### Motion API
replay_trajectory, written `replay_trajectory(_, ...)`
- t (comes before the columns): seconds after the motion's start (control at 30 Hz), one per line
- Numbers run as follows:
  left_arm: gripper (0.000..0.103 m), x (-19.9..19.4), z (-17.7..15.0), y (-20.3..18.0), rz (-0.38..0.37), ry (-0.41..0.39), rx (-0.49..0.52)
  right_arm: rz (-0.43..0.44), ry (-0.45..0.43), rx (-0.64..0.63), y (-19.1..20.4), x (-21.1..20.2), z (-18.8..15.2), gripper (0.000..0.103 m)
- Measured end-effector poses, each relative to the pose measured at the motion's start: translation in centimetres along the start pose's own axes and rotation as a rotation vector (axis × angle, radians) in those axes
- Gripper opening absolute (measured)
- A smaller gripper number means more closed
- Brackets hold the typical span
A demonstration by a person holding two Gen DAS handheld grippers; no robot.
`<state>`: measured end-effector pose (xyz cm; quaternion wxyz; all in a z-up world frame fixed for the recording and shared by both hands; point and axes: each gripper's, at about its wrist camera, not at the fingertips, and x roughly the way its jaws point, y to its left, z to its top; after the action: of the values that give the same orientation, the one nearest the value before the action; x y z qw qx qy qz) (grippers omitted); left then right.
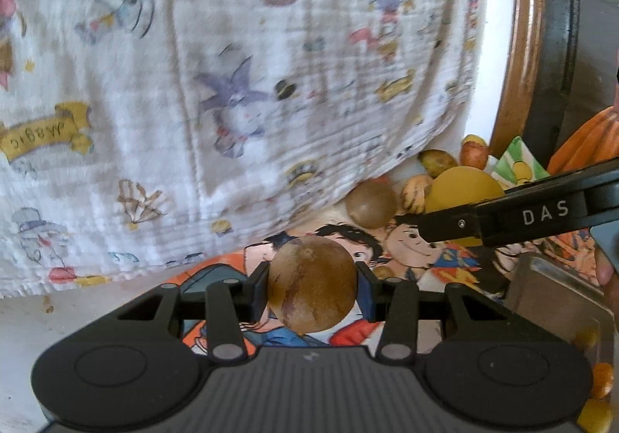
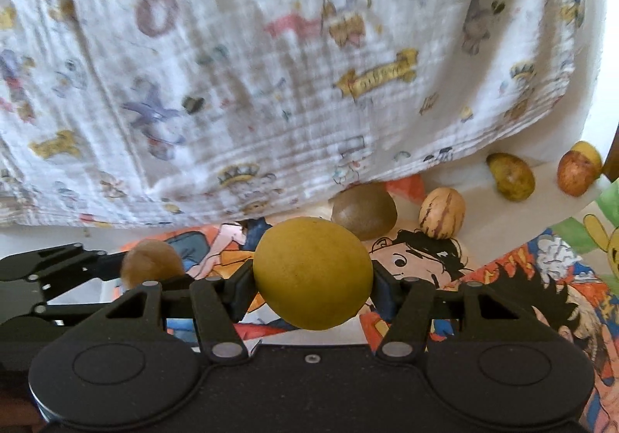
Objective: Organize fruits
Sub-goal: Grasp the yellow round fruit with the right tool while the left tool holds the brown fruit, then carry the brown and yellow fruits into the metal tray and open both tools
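Left tongs [image 1: 312,284]: pinching brown fruit [image 1: 312,284]
Right tongs [image 2: 312,272]: pinching yellow fruit [image 2: 312,272]
Left: kiwi [image 2: 363,210], striped fruit [image 2: 442,212] loose, unsorted

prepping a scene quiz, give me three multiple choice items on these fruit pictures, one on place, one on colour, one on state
1. Where does the striped fruit lie?
A. right of the dark brown fruit
B. inside a gripper
C. on the cloth

2. What colour is the fruit in the right gripper?
A. red
B. yellow-green
C. purple

3. How is the left gripper?
A. open, empty
B. out of view
C. shut on the brown round fruit

Key: 1 A, they lie side by side; 2 B, its skin shows so; 3 C, both fingers press it.
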<state>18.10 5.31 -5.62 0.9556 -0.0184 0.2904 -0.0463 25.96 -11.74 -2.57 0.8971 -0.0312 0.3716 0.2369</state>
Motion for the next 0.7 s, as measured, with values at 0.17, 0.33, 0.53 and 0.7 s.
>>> replay_trajectory(0.17, 0.049, -2.0, 0.2, -1.4, -0.015, -0.022, 0.017, 0.000, -0.041, -0.006, 0.4, -3.2, -0.6, 0.062)
replay_trajectory(0.33, 0.049, -4.3, -0.1, -3.1, -0.028, -0.045, 0.035, -0.013, -0.081, -0.003, 0.5, -6.9, -1.5, 0.062)
replay_trajectory(0.53, 0.049, -7.7, -0.3, -4.9, -0.044, -0.063, 0.051, -0.035, -0.120, 0.019, 0.5, -11.7, -3.4, 0.062)
replay_trajectory(0.7, 0.049, -10.3, 0.2, -6.7, -0.064, -0.093, 0.082, -0.045, -0.152, 0.033, 0.7, -15.3, -5.1, 0.062)
